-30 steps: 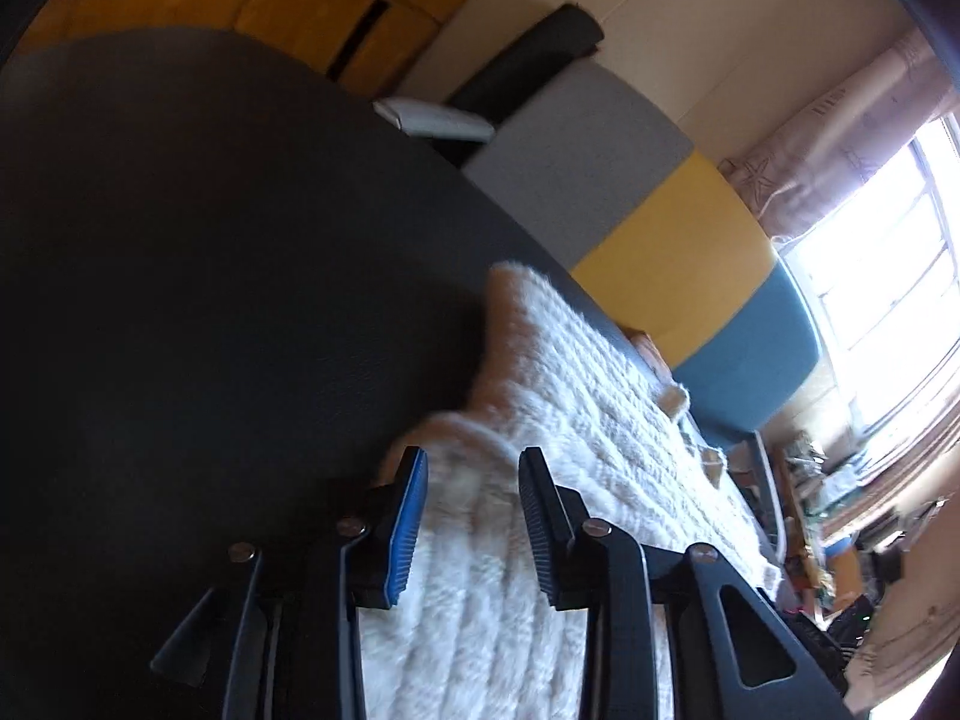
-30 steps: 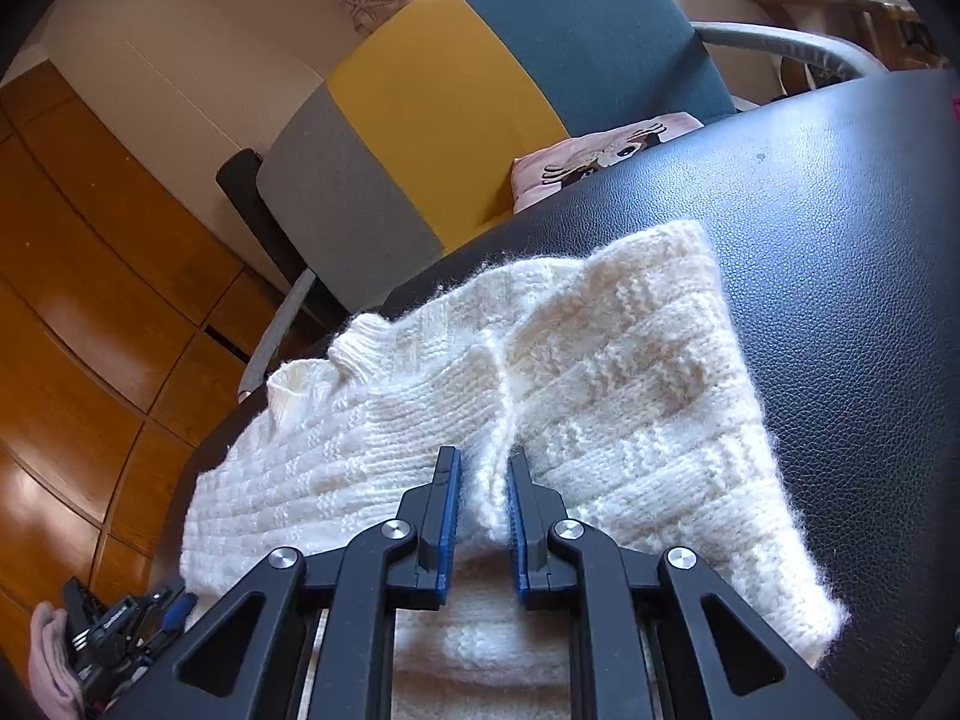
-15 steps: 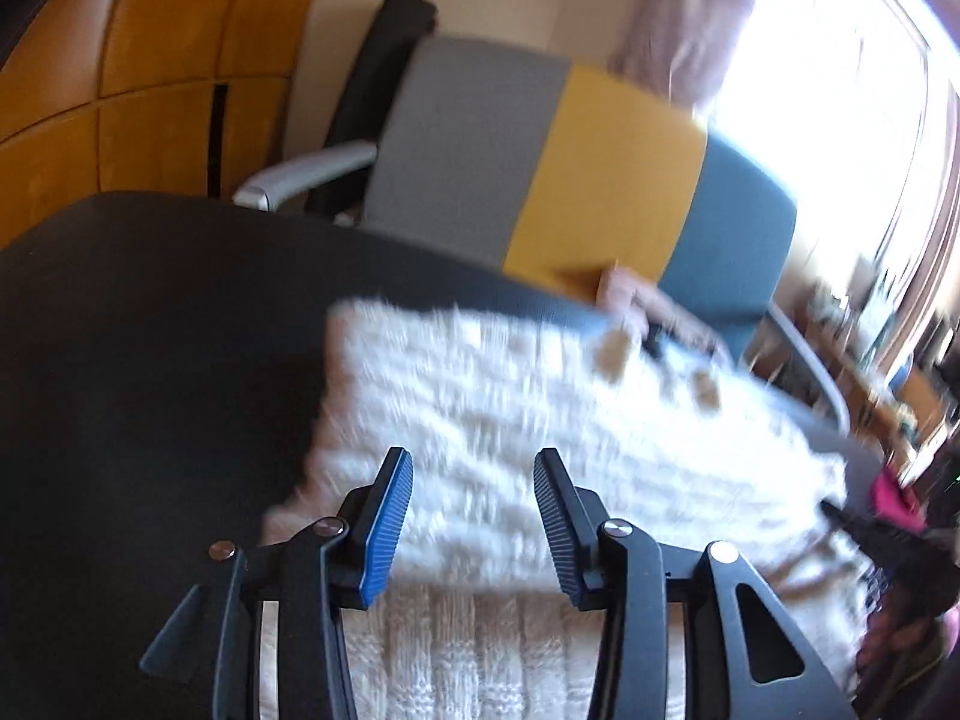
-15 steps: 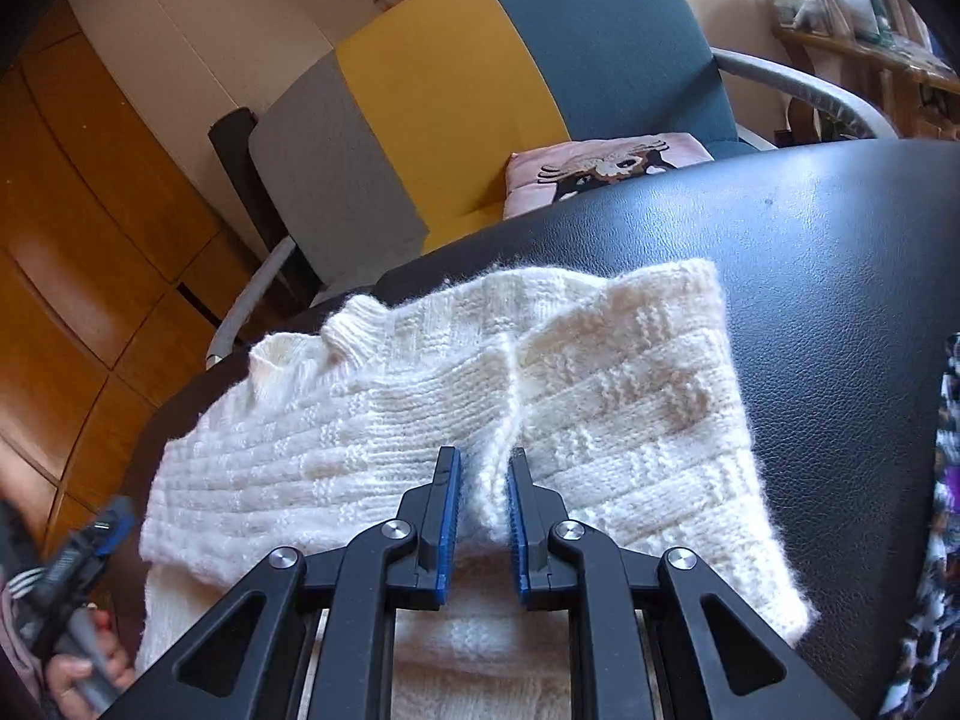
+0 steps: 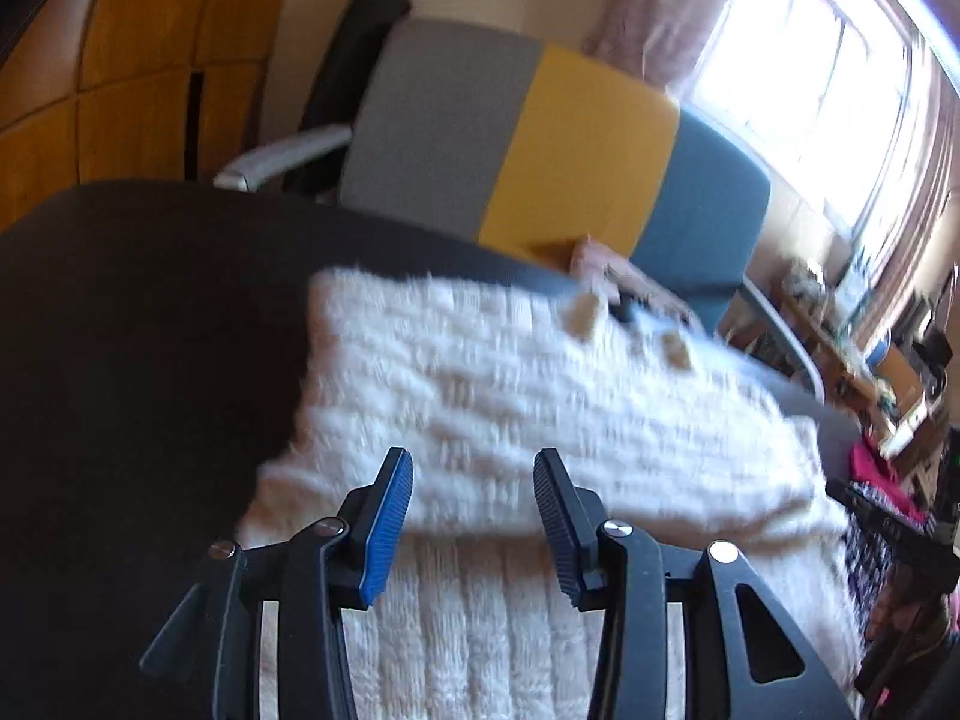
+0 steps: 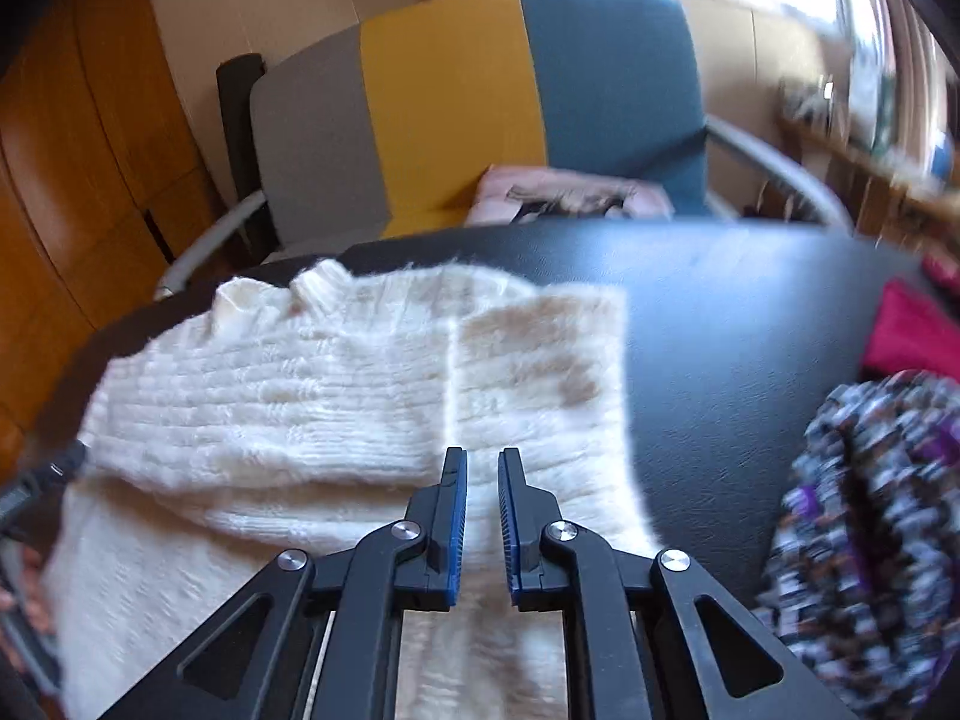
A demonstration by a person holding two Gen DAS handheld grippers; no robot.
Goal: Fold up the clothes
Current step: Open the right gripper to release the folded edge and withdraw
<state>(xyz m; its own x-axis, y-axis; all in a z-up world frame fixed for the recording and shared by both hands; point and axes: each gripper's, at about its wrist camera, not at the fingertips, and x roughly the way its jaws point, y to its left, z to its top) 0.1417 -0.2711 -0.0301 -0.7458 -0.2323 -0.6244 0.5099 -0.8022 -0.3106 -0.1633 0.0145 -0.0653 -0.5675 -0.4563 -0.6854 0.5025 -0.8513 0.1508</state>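
A cream knitted sweater lies on the black table, its upper part folded over the lower part. My left gripper hovers open just above the fold's near edge, with nothing between its blue pads. In the right wrist view the sweater spreads to the left and ahead, collar at the far edge. My right gripper has its jaws nearly together, with white knit pinched between them at the sweater's right side.
A grey, yellow and blue chair stands behind the table, with a pink cushion on its seat. A patterned garment and a red cloth lie at the table's right. Wooden panels line the left wall.
The left gripper swung round from the sweater's side to face the chair and stayed open. The right gripper's jaws closed further on the knit, and its view turned right, revealing the patterned garment.
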